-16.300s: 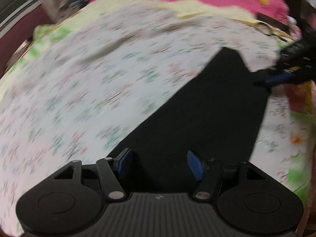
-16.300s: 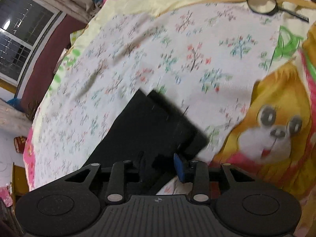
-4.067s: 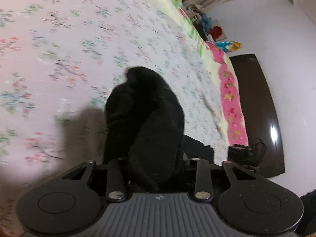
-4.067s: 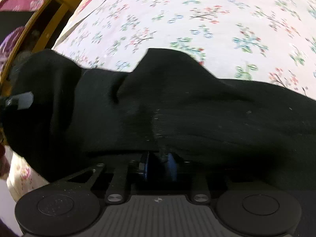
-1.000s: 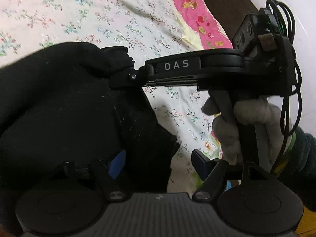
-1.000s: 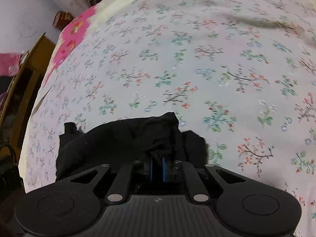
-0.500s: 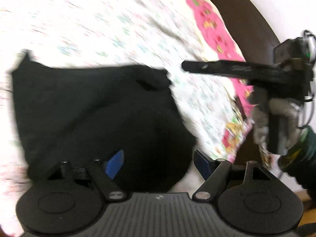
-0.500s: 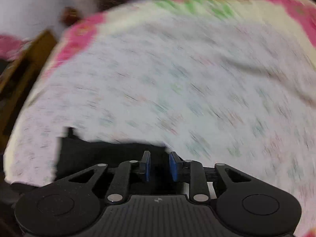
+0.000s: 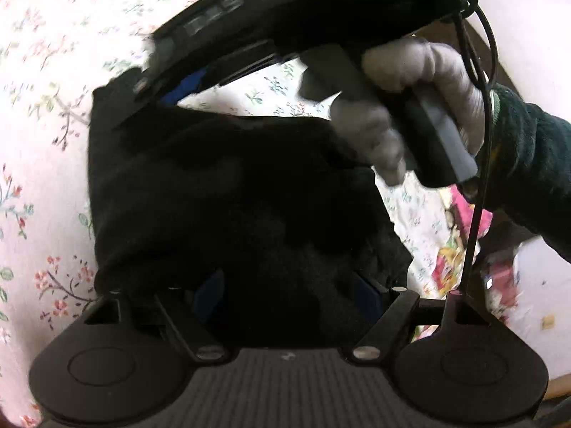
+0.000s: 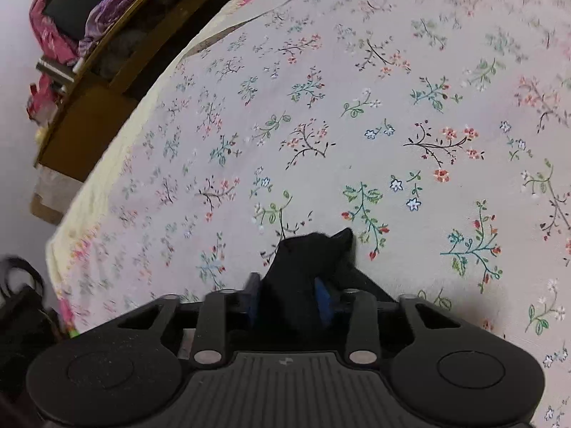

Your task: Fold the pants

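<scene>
Pants (image 9: 228,196) bunched between spread left tongs (image 9: 289,294); right tongs (image 10: 287,297) closing on a far corner, ready to fold.

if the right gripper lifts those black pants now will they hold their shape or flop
Probably flop: the black pants lie in soft, rumpled folds on the bedsheet. The right gripper is closing on just one bunched corner, so the rest would likely hang and unfold. They look thick, fairly grippy.

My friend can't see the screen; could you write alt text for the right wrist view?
A claw is closing on a bunched fold of black pants between its blue pads, above a floral bedsheet. A wooden shelf stands beyond the bed's edge.
</scene>
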